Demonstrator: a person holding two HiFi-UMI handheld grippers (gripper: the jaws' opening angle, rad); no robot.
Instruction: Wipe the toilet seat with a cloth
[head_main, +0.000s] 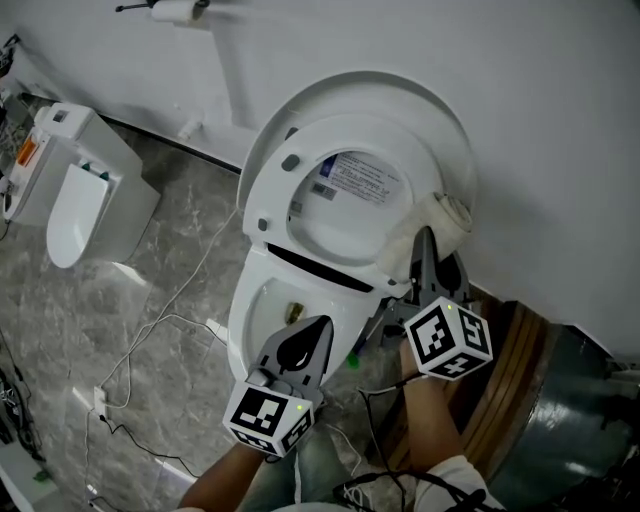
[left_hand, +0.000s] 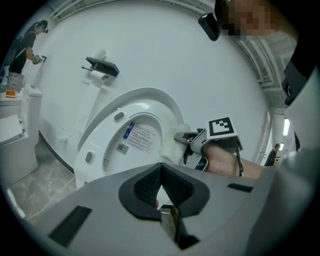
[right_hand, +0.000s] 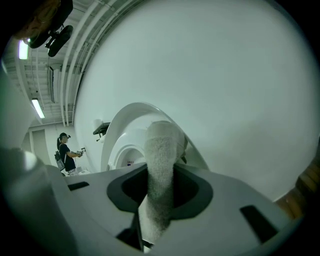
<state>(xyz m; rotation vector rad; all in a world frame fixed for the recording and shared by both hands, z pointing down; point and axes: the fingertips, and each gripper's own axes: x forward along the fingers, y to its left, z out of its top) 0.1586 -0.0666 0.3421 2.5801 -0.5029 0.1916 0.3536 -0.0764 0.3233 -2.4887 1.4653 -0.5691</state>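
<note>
The white toilet stands with its seat (head_main: 350, 195) and lid (head_main: 400, 95) raised against the wall. My right gripper (head_main: 432, 240) is shut on a white cloth (head_main: 447, 217), which rests against the right rim of the raised seat. In the right gripper view the cloth (right_hand: 161, 170) sticks out between the jaws in front of the lid (right_hand: 130, 117). My left gripper (head_main: 312, 330) is shut and empty, hovering over the front of the bowl (head_main: 270, 310). The left gripper view shows the seat (left_hand: 137, 135), the cloth (left_hand: 176, 150) and the right gripper (left_hand: 192, 142).
A second toilet (head_main: 80, 195) stands at the left on the grey marble floor, with white cables (head_main: 170, 320) trailing across it. A paper holder (head_main: 175, 10) is on the wall. A round wooden-rimmed barrel (head_main: 520, 400) sits at the lower right. A person (right_hand: 65, 152) stands far off.
</note>
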